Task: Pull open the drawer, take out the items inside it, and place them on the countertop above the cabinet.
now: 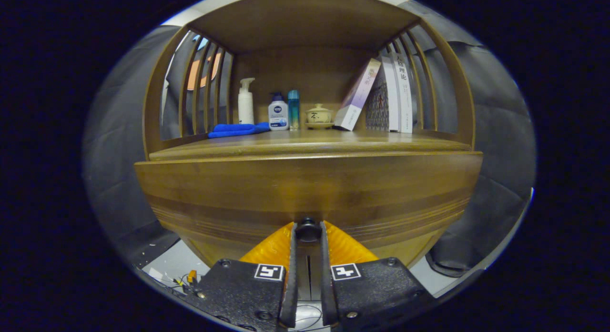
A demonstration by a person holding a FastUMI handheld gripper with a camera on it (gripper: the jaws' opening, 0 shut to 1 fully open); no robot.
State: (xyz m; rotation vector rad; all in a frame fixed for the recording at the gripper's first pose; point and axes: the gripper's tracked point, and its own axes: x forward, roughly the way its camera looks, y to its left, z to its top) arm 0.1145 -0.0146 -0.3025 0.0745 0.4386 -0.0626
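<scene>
Now jaws clamp round knob (308, 229), wooden drawer (305, 189)

Glossy varnished wood drawer front (305, 189) and countertop (310, 141); soft blue cloth (236, 129); smooth plastic bottles (278, 114)

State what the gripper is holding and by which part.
The gripper is shut on the drawer knob, one finger on each side, at the drawer front.

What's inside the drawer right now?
Cannot tell: the drawer front hides the inside. The gripper is shut on the knob. Only the countertop items above show.
</scene>
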